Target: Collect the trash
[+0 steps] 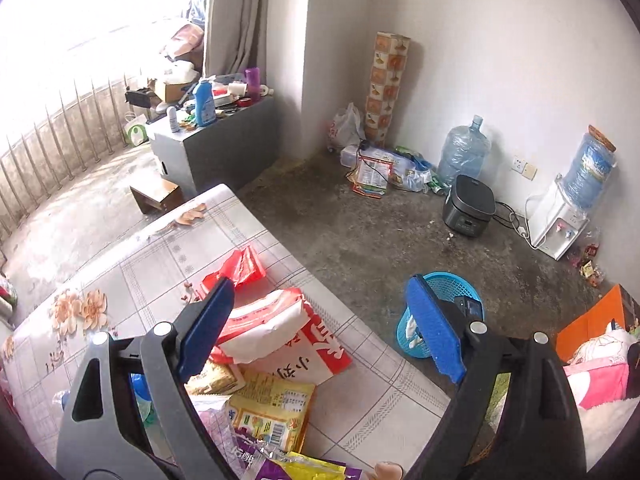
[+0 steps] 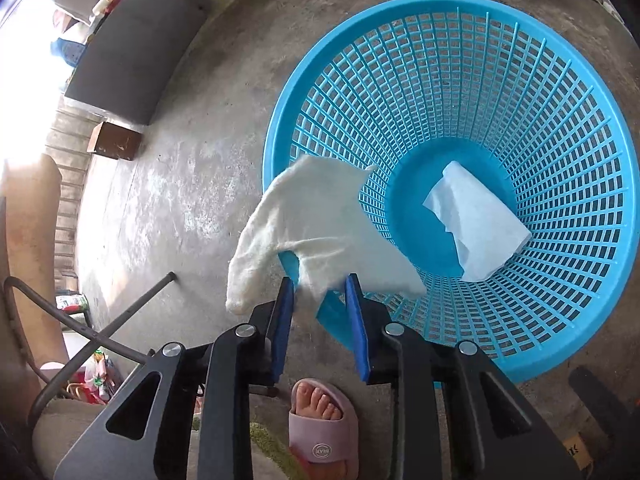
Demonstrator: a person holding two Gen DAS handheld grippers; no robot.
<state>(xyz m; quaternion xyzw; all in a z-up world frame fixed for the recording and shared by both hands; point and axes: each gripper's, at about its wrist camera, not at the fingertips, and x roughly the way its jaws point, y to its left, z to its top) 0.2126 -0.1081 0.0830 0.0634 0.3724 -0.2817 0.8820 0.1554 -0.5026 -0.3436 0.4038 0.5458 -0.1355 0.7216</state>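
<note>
My left gripper (image 1: pixel 320 284) stands wide open with nothing between its blue pads, above a patterned table (image 1: pixel 380 392). On the table lie a red-and-white bag (image 1: pixel 280 320), a red wrapper (image 1: pixel 240 268) and a yellow packet (image 1: pixel 272 412). A blue mesh basket (image 1: pixel 452 278) stands on the floor beyond the table edge. In the right wrist view, my right gripper (image 2: pixel 320 284) points down at the near rim of the basket (image 2: pixel 580 128) and is shut on a corner of a white tissue (image 2: pixel 312 208), which spreads across the rim. Another white tissue (image 2: pixel 476 220) lies at the bottom of the basket.
A foot in a pink slipper (image 2: pixel 320 420) stands just below the right gripper. A rice cooker (image 1: pixel 468 208), water dispenser (image 1: pixel 560 220), water jug (image 1: pixel 464 152) and floor litter (image 1: pixel 384 168) line the far wall. A grey cabinet (image 1: pixel 216 144) stands left; an orange box (image 1: pixel 592 320) right.
</note>
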